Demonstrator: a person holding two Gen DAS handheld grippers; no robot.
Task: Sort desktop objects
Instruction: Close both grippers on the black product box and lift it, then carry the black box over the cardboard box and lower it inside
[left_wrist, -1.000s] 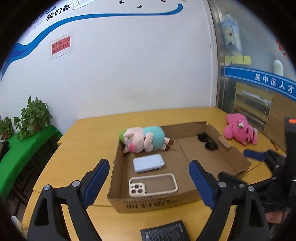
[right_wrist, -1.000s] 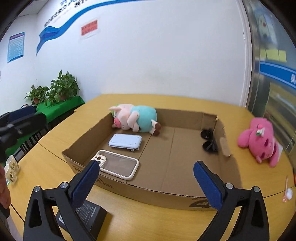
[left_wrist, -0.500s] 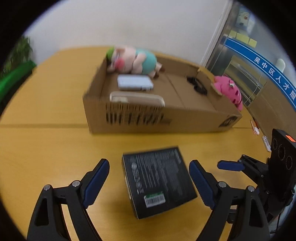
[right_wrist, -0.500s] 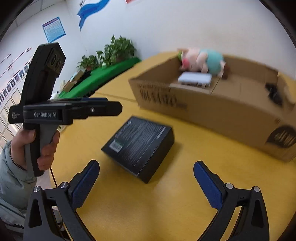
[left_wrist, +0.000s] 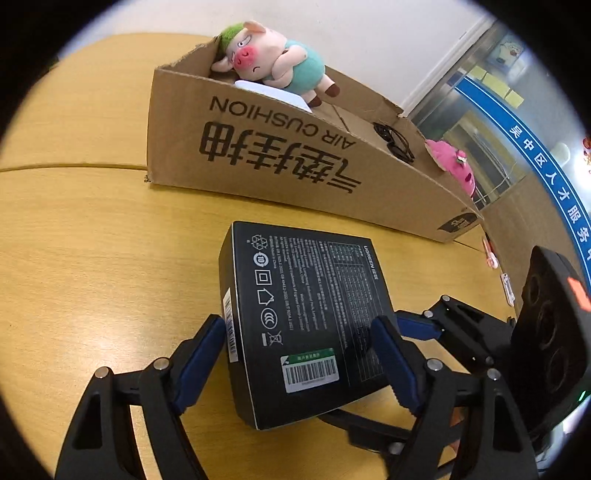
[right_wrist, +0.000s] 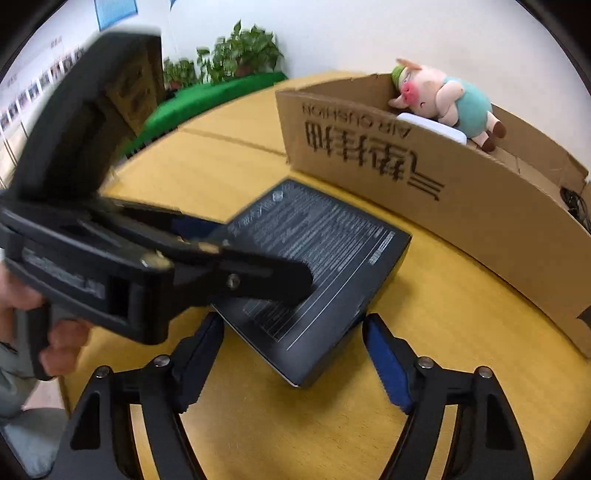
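Observation:
A flat black product box (left_wrist: 306, 314) lies on the wooden table in front of a cardboard box (left_wrist: 280, 158). My left gripper (left_wrist: 301, 354) straddles the black box's near end, its blue pads against both sides. In the right wrist view the black box (right_wrist: 317, 258) lies just ahead of my right gripper (right_wrist: 295, 354), which is open around the box's near corner without touching. The left gripper's body (right_wrist: 110, 251) crosses that view from the left. Inside the cardboard box (right_wrist: 461, 192) lie a pig plush (left_wrist: 273, 62), a white device (left_wrist: 277, 94) and black sunglasses (left_wrist: 393, 142).
A pink plush (left_wrist: 452, 166) lies on the table beyond the cardboard box's right end. Small items (left_wrist: 498, 273) lie near the table's right edge. Potted plants (right_wrist: 236, 51) on a green-covered stand are at the far left. A white wall is behind.
Both grippers dropped from above the cardboard box to the black box on the table. The left gripper's jaws narrowed onto the box's sides. The right gripper's jaws narrowed somewhat around its corner.

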